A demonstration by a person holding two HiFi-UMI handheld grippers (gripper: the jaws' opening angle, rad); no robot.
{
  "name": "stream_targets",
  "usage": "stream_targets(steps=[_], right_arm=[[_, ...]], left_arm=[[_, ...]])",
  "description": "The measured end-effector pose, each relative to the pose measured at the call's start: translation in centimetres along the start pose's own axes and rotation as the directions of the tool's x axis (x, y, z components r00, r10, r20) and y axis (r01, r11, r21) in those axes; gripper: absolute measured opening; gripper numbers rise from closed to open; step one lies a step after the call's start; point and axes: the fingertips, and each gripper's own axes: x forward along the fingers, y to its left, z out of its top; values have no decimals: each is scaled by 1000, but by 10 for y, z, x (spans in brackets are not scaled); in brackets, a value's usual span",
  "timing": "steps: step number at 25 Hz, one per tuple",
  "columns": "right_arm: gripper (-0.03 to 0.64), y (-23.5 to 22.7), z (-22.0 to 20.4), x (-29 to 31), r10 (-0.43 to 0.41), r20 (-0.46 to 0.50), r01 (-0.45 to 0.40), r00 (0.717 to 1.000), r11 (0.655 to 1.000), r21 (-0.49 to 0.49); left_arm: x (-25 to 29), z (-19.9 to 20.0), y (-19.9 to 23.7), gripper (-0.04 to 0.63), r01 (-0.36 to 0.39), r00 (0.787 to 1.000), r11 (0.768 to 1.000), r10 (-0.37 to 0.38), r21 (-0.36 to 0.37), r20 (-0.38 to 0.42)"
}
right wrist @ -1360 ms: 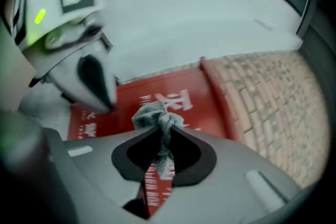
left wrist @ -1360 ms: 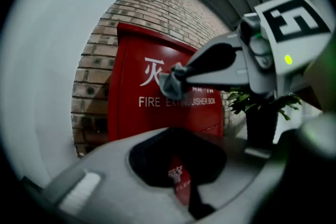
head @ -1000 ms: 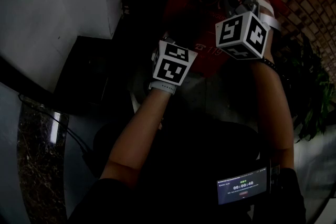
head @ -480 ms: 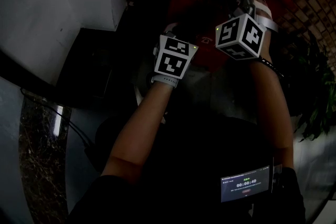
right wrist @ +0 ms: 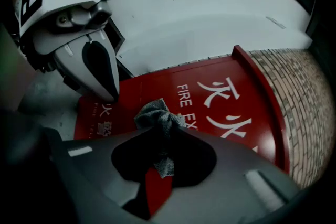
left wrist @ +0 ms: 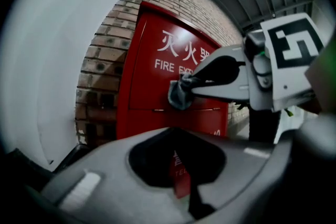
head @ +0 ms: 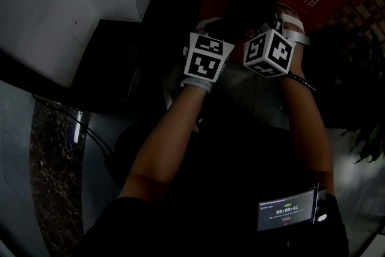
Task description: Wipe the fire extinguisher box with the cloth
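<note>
Wiping well here means laying the cloth (right wrist: 157, 117) flat on the red door rather than dabbing with a knot of fabric. In my judgement the right gripper (right wrist: 159, 131) should press in until the bunch spreads. It should then travel in long overlapping passes from the top edge downward, with extra care along the raised rim, where dust would likely collect. That gripper is clamped on the cloth, a grey wad bulging beyond its tips with a tail trailing back between them. The wad is close to the door, but no view settles whether it touches. The left gripper (right wrist: 112, 95) hangs just beside it, jaws pressed together on nothing, and is best held clear of the wiping path.

The fire extinguisher box (left wrist: 152, 73) is a tall red cabinet set against the brick wall (left wrist: 97, 68), near that wall's left end, where a white pillar (left wrist: 47, 39) begins. White Chinese characters and lettering starting "FIRE EX" cross the upper door. A thin seam runs lower down, and there is smaller print near the bottom. The paint looks smooth, so the cloth should glide.
</note>
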Motion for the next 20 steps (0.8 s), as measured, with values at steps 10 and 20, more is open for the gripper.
stream_targets(steps=[10, 20], right_arm=[[56, 87, -17, 22, 143, -16, -142, 990, 990, 20], [57, 148, -25, 36, 211, -15, -209, 977, 975, 71]], left_arm=[[7, -28, 13, 2, -34, 998, 999, 34, 3, -58], [15, -62, 17, 1, -34, 989, 999, 35, 6, -141]])
